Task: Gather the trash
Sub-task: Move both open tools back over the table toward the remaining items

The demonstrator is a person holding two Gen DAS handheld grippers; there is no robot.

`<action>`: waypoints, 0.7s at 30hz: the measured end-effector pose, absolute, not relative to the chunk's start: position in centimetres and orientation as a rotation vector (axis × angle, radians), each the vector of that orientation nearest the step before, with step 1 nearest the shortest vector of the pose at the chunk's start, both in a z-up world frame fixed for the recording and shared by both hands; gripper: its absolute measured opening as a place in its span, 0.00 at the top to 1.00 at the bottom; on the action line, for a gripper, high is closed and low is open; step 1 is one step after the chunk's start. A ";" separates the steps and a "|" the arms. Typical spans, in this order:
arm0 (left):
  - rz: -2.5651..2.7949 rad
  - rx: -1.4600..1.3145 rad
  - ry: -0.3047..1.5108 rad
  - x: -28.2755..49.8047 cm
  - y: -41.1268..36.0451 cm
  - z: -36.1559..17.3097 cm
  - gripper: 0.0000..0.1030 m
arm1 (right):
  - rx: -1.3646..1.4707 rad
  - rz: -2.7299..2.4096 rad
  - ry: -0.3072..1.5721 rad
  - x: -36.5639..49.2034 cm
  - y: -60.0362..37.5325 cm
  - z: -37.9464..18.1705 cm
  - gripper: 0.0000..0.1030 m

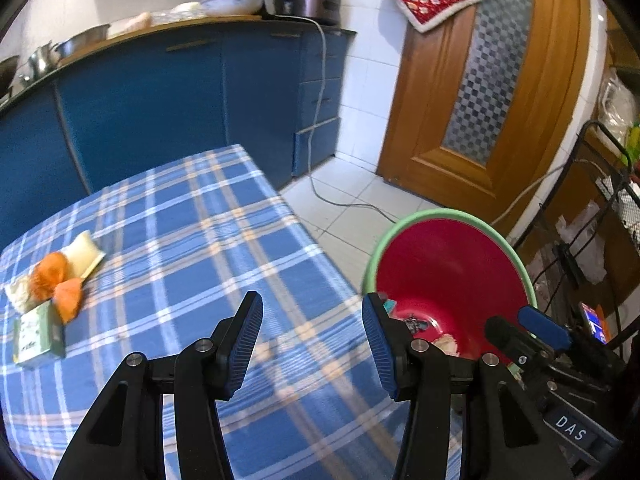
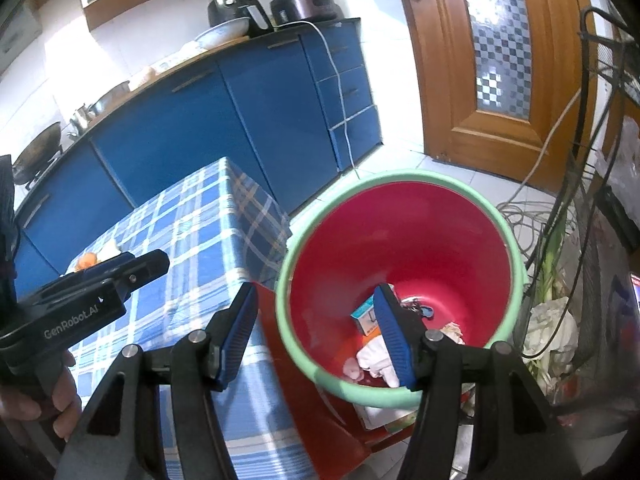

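Kitchen, checked tablecloth (image 1: 224,240) | my left gripper (image 1: 312,344) and right gripper (image 2: 316,336) gape empty | peels and carton (image 1: 52,288) still on cloth, bin (image 2: 400,184) beside table | next: reach back, pinch a scrap.

Your worktop (image 1: 192,216) cloth's matt woven check; bin (image 2: 400,232) at 3 o'clock's glossy smooth plastic; door (image 1: 448,128) varnished wood; jaws ribbed rubbery pads.
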State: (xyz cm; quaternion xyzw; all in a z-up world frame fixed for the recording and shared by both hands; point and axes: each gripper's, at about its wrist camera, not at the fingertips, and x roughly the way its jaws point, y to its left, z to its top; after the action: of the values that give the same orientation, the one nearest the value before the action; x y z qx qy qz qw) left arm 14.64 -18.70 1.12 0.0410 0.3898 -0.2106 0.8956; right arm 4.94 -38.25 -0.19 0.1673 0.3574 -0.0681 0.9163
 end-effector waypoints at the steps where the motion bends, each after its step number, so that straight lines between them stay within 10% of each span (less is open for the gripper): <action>1: -0.427 0.080 0.805 14.6 -18.1 1.2 0.48 | 0.340 -0.135 0.733 5.0 -37.9 0.0 0.40; 21: -0.205 -0.043 0.779 14.7 -5.4 1.5 0.48 | 0.259 0.015 0.736 7.3 -29.6 1.2 0.34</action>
State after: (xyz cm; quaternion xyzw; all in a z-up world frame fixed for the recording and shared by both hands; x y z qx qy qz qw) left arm 14.71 -5.40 1.50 -0.0209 0.3788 -0.0997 0.9198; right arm 7.27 -29.65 1.22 0.1260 0.3587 0.0075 0.9249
